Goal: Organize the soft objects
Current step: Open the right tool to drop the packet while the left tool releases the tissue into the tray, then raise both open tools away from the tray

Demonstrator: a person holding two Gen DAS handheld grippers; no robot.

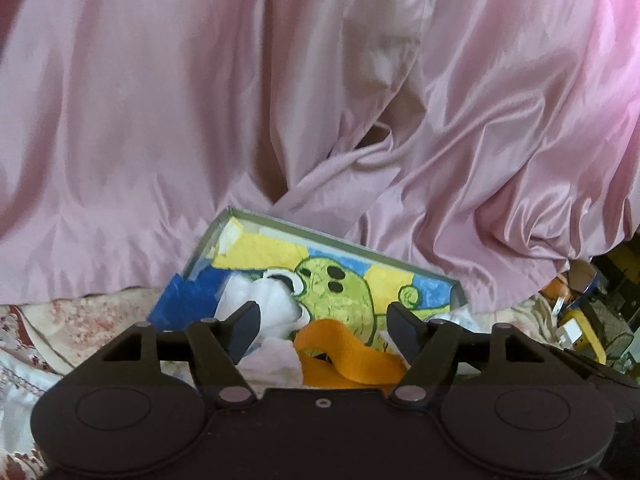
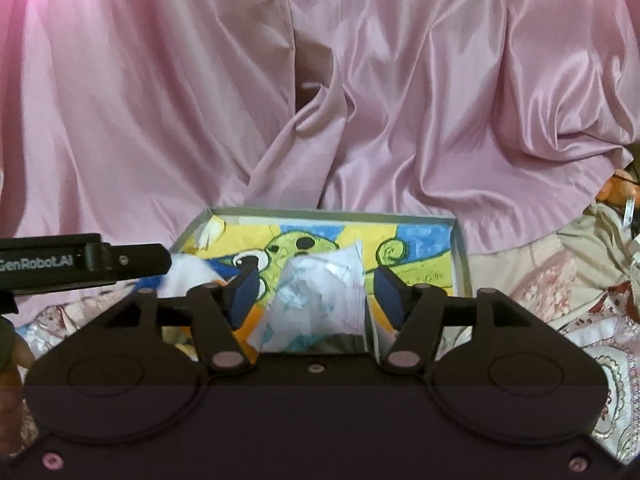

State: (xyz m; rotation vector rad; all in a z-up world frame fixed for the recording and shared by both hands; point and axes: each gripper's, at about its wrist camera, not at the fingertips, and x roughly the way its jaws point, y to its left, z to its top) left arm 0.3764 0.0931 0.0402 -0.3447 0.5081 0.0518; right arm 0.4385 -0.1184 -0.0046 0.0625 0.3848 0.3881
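A pink satin curtain (image 2: 400, 80) is hanging across the whole background, and a floral bedspread (image 2: 560, 280) is lying under everything. On it a shallow grey box (image 1: 416, 260) is sitting, its floor lined with a yellow, blue and green cartoon drawing (image 2: 320, 240). Inside, soft things are already gathering — a white cloth (image 1: 264, 300), an orange cloth (image 1: 340, 344) and a pale crumpled piece (image 2: 324, 292) standing up on the right wrist view's near side. I am judging the sorting well under way; what remains outside I cannot tell. My left tool (image 1: 322, 316) is standing wide and empty over the box; my right tool (image 2: 316, 292) is parted too — the pale piece between its pads, not pinched.
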